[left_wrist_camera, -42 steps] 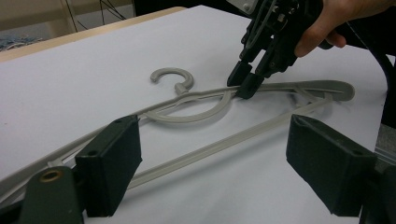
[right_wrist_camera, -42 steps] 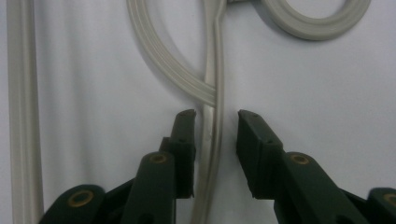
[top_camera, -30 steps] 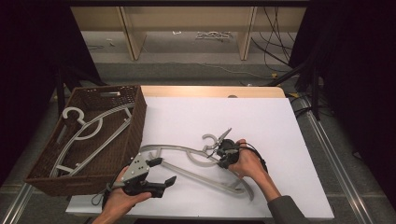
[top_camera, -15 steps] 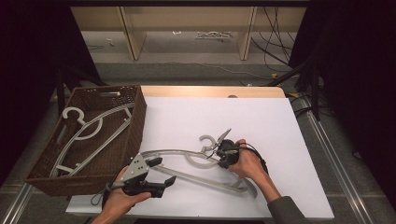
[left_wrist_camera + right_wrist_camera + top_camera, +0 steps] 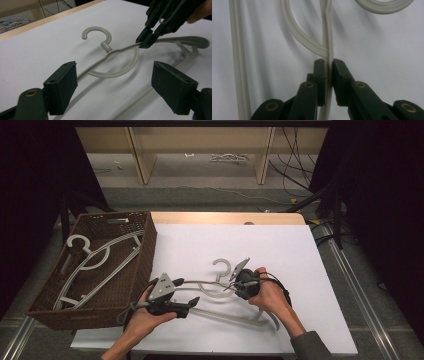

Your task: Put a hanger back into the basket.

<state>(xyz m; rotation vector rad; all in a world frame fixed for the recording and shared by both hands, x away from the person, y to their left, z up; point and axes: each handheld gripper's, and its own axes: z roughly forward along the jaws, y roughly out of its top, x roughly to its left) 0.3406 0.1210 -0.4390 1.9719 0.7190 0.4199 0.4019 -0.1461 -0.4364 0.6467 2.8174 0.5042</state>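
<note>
A pale grey plastic hanger (image 5: 220, 292) lies flat on the white table (image 5: 280, 250), hook (image 5: 222, 267) pointing away from me. My right gripper (image 5: 236, 286) is shut on the hanger's upper arm just beside the neck; in the right gripper view the jaws (image 5: 328, 72) pinch the thin arm (image 5: 328, 37) edge-on. My left gripper (image 5: 186, 292) is open at the hanger's left end. In the left gripper view its pads (image 5: 61, 87) stand wide apart, the hanger (image 5: 112, 53) lies ahead between them, and the right gripper (image 5: 147, 40) clamps the arm beyond.
A brown wicker basket (image 5: 146, 260) sits at the table's left edge, holding more grey hangers (image 5: 95, 260). A wooden strip (image 5: 225, 217) borders the far table edge. Shelving legs and cables stand on the floor beyond.
My left gripper has edged right and forward toward the hanger's left end. The right gripper and hanger have barely shifted.
</note>
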